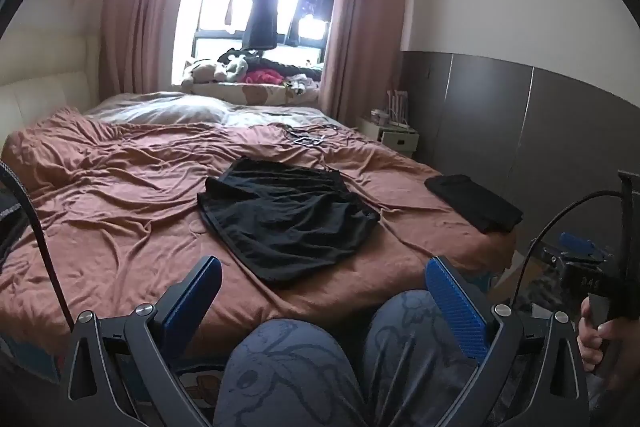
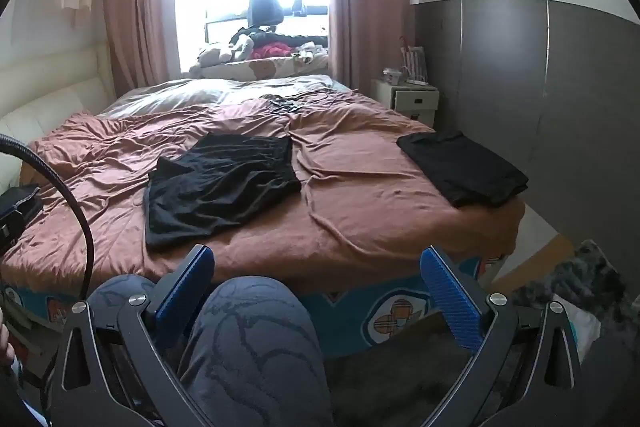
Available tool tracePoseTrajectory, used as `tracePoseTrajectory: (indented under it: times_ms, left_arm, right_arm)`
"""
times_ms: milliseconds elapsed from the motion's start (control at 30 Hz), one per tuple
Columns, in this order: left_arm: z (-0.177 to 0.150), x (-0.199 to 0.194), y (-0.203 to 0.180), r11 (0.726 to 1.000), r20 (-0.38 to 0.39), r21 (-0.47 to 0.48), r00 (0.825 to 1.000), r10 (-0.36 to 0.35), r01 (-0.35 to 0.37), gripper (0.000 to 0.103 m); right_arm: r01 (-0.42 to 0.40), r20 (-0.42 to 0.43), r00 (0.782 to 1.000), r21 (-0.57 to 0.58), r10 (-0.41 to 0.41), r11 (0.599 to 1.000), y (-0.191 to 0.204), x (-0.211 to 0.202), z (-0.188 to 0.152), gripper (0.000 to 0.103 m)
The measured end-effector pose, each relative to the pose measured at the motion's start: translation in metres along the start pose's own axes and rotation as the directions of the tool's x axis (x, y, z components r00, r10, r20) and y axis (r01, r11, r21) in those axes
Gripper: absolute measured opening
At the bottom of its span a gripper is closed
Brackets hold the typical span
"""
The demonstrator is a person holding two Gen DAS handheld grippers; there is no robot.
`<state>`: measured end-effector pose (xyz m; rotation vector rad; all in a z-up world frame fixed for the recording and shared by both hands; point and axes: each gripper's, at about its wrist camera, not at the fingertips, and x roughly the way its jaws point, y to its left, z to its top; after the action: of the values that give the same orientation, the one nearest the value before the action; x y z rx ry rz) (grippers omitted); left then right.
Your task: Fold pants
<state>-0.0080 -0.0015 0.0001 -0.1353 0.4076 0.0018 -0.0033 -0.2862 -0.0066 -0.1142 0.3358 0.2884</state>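
Two black pants [image 1: 286, 219] (unlabelled), rumpled bedspread [image 1: 120, 195]

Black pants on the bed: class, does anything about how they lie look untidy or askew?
Yes. The black pants lie rumpled and skewed mid-bed on the wrinkled brown cover, edges uneven, whereas the folded dark garment near the right edge lies neat.

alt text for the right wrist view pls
Open right gripper held over the person's knees, facing a bed with a rumpled pink cover. Unfolded black pants lie centre-left; a folded black garment sits near the right edge.
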Motion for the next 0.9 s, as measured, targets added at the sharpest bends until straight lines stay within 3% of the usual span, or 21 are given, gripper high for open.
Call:
tracePoseTrajectory:
  times_ms: [900]
  left_arm:
    - [0.004,-0.004,0.0,1.0,0.01,-0.005,1.0,-0.026,0.026,0.102]
  right_arm:
    - [-0.002,0.029,1.0,0.002,0.002,1.0,-0.003,-0.009,0.008,0.103]
